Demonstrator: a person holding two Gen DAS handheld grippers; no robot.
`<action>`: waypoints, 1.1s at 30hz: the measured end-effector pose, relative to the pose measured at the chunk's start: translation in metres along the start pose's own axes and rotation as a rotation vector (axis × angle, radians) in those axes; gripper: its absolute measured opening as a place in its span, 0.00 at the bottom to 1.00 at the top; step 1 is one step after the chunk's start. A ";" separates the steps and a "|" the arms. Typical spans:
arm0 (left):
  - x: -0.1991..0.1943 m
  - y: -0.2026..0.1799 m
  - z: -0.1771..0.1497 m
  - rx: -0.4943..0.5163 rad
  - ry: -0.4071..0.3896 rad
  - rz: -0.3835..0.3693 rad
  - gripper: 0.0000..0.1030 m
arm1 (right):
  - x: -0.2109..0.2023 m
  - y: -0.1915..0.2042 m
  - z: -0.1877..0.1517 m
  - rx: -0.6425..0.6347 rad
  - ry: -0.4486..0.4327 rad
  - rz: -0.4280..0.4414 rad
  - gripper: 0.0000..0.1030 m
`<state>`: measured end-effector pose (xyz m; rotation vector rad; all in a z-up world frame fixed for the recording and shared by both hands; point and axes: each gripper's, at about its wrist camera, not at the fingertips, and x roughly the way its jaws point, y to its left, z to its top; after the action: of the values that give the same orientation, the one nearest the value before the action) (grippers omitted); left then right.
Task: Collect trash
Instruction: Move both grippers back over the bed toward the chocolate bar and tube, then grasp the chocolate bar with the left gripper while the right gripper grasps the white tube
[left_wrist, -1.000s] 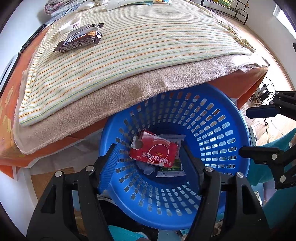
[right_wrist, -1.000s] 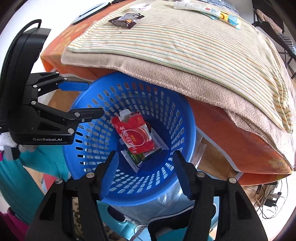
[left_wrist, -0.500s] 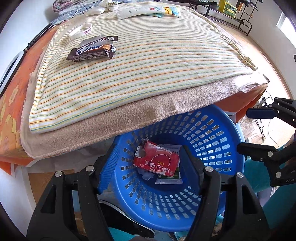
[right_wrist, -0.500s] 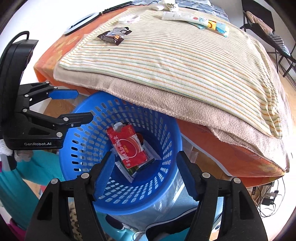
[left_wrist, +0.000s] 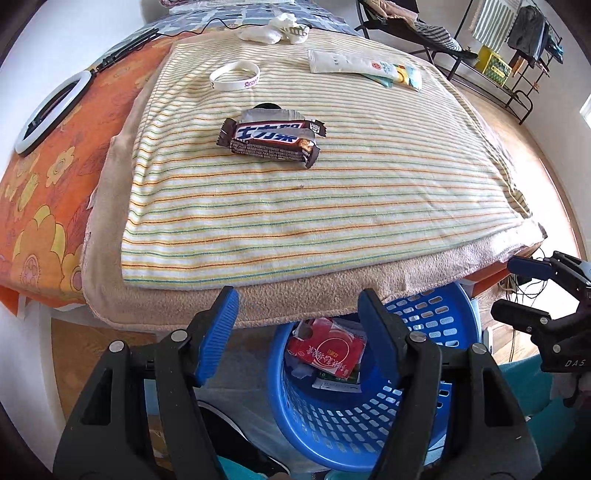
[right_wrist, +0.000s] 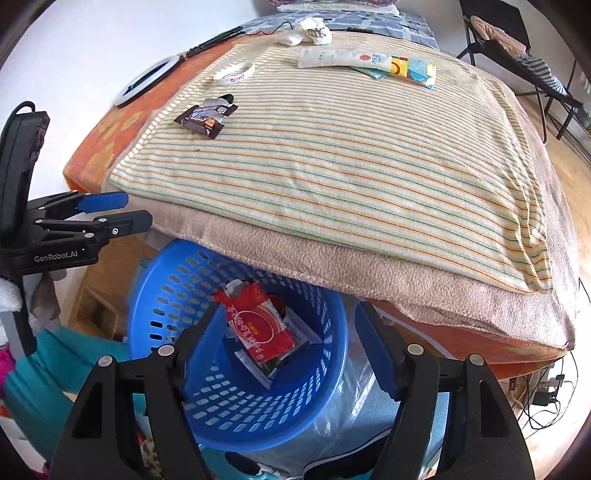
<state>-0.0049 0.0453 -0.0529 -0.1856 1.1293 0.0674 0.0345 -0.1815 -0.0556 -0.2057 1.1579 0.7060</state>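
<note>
both tools are spread wide and carry nothing: the left tool (left_wrist: 297, 317) hangs at the near edge of the bed with its blue pads apart, and the right tool (right_wrist: 290, 328) sits just above the blue basket (right_wrist: 177, 280), its fingers likewise parted and touching nothing. the basket stands on the floor, tucked partly under the overhanging beige blanket (right_wrist: 406, 280), and holds a red packet (right_wrist: 260, 328) lying on top of other wrappers. up on the striped towel (left_wrist: 332, 206) a brown chocolate bar wrapper (left_wrist: 271, 142) lies well apart from both tools, toward the far left side. beyond it rests a white wristband (left_wrist: 235, 75), and further right a long white sachet (left_wrist: 351, 64) with a colourful packet (left_wrist: 404, 75) just beside it. a ring light (left_wrist: 51, 110) lies on the orange flowered sheet (left_wrist: 44, 206). dark metal racks (left_wrist: 517, 85) stand on the wooden floor at the far right.
</note>
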 end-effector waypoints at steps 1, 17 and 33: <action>-0.001 0.002 0.003 -0.010 -0.004 -0.002 0.67 | -0.001 -0.002 0.002 0.005 -0.013 0.003 0.69; 0.004 0.009 0.067 -0.082 -0.019 -0.052 0.67 | -0.031 -0.032 0.085 -0.026 -0.182 -0.015 0.69; 0.026 0.020 0.093 -0.149 0.006 -0.090 0.67 | 0.011 -0.140 0.236 0.092 -0.158 0.034 0.70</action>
<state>0.0867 0.0805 -0.0399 -0.3690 1.1207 0.0705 0.3019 -0.1680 0.0033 -0.0517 1.0421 0.6844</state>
